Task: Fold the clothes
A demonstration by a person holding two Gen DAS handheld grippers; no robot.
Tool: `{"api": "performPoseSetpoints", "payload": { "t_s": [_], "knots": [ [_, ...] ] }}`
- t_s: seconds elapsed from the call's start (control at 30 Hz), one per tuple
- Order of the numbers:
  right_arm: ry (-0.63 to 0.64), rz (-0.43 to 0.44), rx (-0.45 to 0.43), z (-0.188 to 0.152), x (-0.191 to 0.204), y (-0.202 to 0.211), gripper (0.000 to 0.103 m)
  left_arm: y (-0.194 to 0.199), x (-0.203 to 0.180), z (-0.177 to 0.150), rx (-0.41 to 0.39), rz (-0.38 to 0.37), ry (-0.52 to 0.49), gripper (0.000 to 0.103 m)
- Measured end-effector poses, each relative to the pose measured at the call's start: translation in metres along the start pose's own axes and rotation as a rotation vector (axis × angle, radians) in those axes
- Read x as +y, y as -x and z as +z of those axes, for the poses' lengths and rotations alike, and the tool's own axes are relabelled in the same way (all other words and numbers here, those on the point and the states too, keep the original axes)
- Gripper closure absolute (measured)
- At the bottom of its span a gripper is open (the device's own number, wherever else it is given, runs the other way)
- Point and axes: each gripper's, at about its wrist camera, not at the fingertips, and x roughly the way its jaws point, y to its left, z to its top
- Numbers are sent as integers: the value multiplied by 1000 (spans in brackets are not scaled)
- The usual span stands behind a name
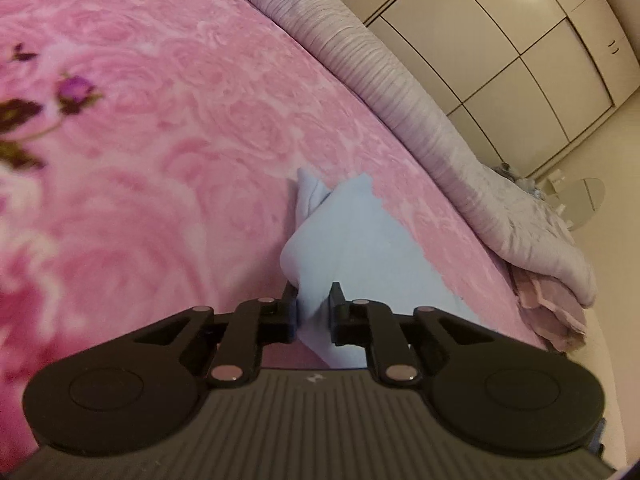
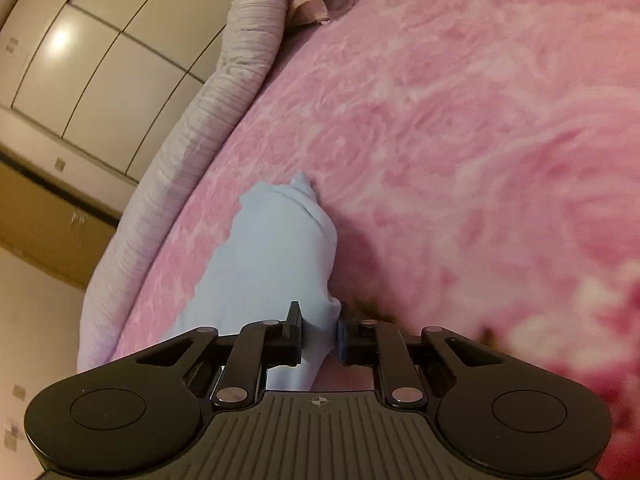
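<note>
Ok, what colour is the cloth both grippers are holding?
Pale blue. The cloth shows best in the right wrist view, against the pink blanket.

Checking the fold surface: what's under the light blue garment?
The light blue garment lies on the pink rose-patterned blanket, which shows all around it. Both grippers' fingers pinch its near edge. Anything directly beneath the cloth is covered.
</note>
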Motion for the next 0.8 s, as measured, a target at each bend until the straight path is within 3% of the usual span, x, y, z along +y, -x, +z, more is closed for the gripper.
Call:
{"api": "performPoseSetpoints", "payload": {
  "t_s": [0.1,0.2,0.27,0.37,0.47,0.57,0.7,0.8],
  "knots": [
    [1,-6,20,-5,-12,29,89,25,6,-16,41,-11,-8,91],
    [53,-31,30,-13,-21,45,86,35,13,-31,96,34,-57,87],
    [60,-54,40,-14,-27,47,77,42,16,-31,91,55,-78,85],
    [94,-82,3,-10,-26,66,72,61,5,-20,24,129,-162,89],
    [256,-169,-94,-8,-5,84,72,75,-15,-10,-47,158,-277,89],
    [448,-151,-121,-14,25,81,72,54,-44,-13,6,95,-363,88],
    [710,-25,-23,-43,73,39,72,6,-86,-35,122,31,-487,88],
    [894,9,55,-73,98,2,72,-26,-108,-55,171,24,-576,87]
  ]
}}
